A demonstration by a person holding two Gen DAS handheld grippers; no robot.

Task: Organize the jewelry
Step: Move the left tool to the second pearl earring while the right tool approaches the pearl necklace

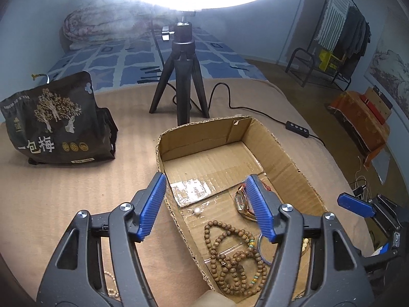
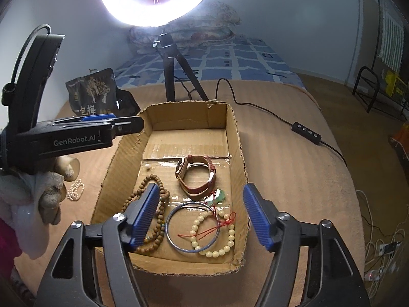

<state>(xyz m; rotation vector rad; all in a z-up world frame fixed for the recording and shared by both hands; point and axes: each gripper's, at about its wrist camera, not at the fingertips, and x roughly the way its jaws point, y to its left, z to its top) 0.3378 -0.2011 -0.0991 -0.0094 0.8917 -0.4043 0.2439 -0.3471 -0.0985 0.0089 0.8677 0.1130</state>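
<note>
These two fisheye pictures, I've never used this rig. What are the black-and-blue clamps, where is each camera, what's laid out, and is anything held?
The clamps are hand-held two-finger grippers, each carrying its own camera looking along its fingers. One view looks past the left gripper, the other past the right gripper. Both stand open, holding nothing. On the tan blanket sits a cardboard box containing a red-strap watch, wooden beads, a blue bangle, a cream bead bracelet and a green pendant. A pearl strand lies outside. The gloved hand carries the left gripper.
</note>
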